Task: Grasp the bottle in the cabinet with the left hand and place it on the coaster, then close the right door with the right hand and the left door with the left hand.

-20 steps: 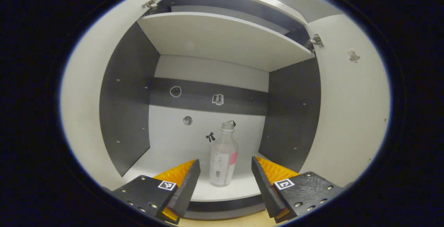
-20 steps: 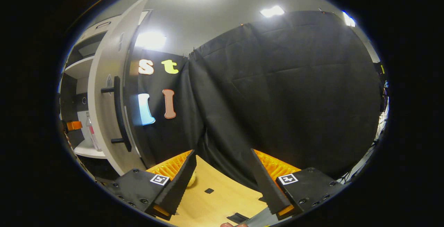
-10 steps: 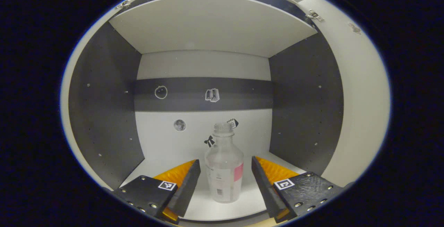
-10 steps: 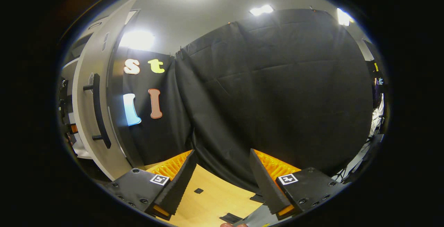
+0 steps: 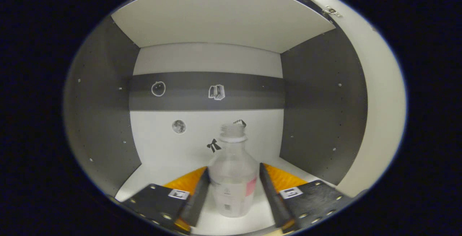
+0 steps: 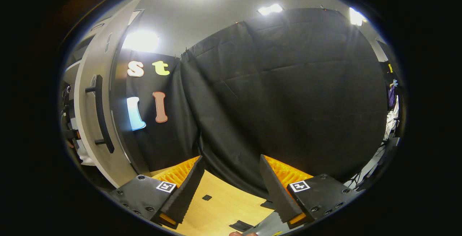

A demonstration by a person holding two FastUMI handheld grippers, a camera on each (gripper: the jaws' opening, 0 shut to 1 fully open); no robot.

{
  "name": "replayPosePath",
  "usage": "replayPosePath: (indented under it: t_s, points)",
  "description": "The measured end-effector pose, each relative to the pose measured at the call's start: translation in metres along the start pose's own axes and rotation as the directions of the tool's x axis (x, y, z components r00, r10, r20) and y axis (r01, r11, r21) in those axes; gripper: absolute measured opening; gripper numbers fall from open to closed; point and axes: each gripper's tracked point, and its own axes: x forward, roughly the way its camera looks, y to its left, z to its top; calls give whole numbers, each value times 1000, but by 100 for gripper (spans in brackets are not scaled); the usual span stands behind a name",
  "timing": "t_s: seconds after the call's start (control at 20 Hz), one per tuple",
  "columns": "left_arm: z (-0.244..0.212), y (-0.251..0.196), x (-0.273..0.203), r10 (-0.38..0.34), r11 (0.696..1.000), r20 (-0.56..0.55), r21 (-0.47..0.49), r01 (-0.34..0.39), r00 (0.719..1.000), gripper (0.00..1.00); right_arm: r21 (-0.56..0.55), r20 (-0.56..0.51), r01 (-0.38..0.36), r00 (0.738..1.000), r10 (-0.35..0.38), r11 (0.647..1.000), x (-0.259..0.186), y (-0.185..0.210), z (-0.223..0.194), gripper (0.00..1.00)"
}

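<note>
The task is at its first step. In the left gripper view the bottle (image 5: 232, 178) stands on the cabinet floor (image 5: 173, 164), in the lower middle of the frame, and the left claw (image 5: 234, 189) has it between its two fingers. The fingers lie very close against both sides of the bottle body and seem to touch it, but I cannot tell if they already press firmly, so I judge the grasp as just closing and not yet sure. The bottle is not lifted; its base rests on the shelf floor.

The bottle is upright. Its long axis runs vertically, with the open neck (image 5: 232, 132) pointing up toward the shelf board (image 5: 216, 19) above and the base down. The label side faces the camera.

In the right gripper view the right claw (image 6: 231, 189) is wide open and holds nothing, above the wooden tabletop (image 6: 223, 210) in the lower part of the frame. The right door (image 6: 90, 127) with its dark handle (image 6: 101, 117) stands open at the left edge of the frame.

What is left, as I judge: to secure the grasp, carry the bottle out to the coaster, then close the right door and the left door.
</note>
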Motion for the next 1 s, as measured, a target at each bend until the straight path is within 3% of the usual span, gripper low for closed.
replayPosePath:
  t_s: [0.1, 0.15, 0.45, 0.5, 1.0]
  points:
    - [0, -1, -4, -9, 1000, -6, 4, 9, 1000, 60, 5, -2, -2, 1000, 2, 1000, 0, 0, -1, 98]
    - [1, -2, -7, -13, 1000, -4, 2, 13, 1000, 68, 8, -3, -3, 1000, 3, 1000, 0, 0, -1, 98]
    - [18, -18, -42, -77, 997, 29, -19, 77, 997, 68, 15, -3, -35, 999, 35, 999, -1, 4, 2, 98]
    - [22, -21, -52, -89, 996, 37, -14, 90, 995, 68, 14, -3, -42, 999, 43, 999, -1, 4, 3, 94]
    - [32, -40, -154, -232, 973, 95, 22, 231, 968, 68, -15, 25, -140, 990, 140, 990, -15, 29, 23, 98]
